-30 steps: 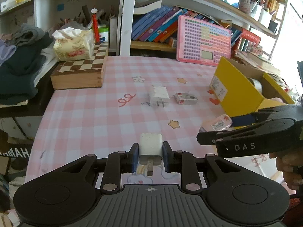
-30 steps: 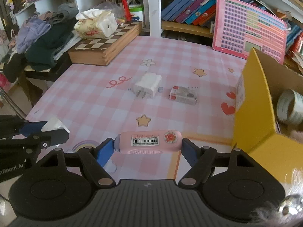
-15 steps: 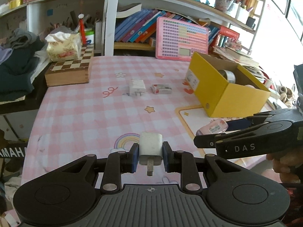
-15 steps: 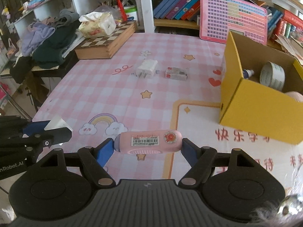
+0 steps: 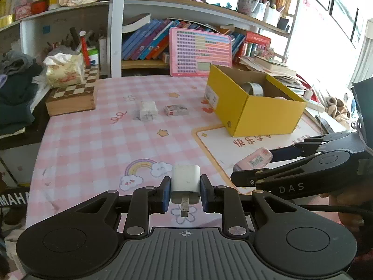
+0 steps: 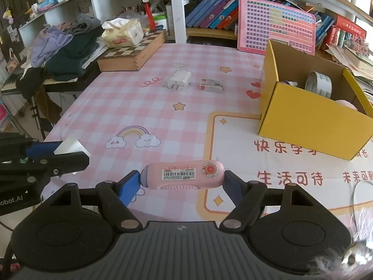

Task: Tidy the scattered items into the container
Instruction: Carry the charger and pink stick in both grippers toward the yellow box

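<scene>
My left gripper (image 5: 185, 192) is shut on a white charger plug (image 5: 185, 183), held above the near edge of the pink checked table. My right gripper (image 6: 183, 178) is shut on a pink oblong device (image 6: 184, 175) with a barcode label, gripped end to end. In the left wrist view that gripper (image 5: 254, 165) hangs at the right with the pink device (image 5: 255, 158). The yellow cardboard box (image 5: 268, 114) (image 6: 310, 114) stands open at the right, a tape roll (image 6: 319, 85) inside. A second white charger (image 5: 148, 110) (image 6: 179, 79) and a small red-and-white box (image 5: 176, 110) (image 6: 211, 85) lie mid-table.
A wooden chessboard box (image 5: 72, 98) with a tissue pack (image 5: 65, 70) sits at the far left. A pink calculator board (image 5: 200, 51) leans on the bookshelf behind. Clothes (image 6: 65, 46) pile on a side stand at left. A white printed mat (image 6: 291, 163) lies under the yellow box.
Both grippers have pulled back and risen from the table with their loads, so the table and yellow box look smaller and farther. Neither grip has changed.
</scene>
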### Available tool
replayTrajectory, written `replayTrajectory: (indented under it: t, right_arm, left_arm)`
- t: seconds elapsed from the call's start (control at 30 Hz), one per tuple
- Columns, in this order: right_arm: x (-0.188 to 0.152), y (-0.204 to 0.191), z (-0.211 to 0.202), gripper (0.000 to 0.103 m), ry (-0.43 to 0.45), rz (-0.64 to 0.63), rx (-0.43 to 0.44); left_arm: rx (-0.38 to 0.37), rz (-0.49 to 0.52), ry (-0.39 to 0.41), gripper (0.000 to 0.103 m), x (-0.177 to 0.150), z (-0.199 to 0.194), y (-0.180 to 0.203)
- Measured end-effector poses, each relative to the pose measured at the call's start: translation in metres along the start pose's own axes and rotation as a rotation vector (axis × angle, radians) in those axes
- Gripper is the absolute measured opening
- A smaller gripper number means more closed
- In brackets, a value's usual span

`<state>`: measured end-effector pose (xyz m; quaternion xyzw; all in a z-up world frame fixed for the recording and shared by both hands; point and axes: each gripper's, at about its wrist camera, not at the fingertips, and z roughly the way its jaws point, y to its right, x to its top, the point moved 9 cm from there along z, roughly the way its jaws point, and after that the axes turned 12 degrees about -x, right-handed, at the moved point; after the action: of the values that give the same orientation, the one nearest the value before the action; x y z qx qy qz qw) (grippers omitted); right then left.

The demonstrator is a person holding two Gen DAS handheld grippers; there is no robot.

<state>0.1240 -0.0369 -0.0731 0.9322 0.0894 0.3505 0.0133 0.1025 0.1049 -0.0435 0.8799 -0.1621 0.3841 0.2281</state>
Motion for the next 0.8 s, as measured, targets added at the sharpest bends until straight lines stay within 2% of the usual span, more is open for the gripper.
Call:
replayTrajectory:
  t: [0.3,0.8]
  right_arm:
    - [-0.021,0.012,-0.009,0.076,-0.018,0.030,-0.026]
    - [-0.055,0.060,-0.023,0.076,-0.057,0.149,-0.122]
  left_arm:
    - [-0.037,-0.003,-0.026,0.024,-0.010,0.006,0.014]
    - [-0.149,0.069,-0.094,0.024,-0.019,0.027,0.056]
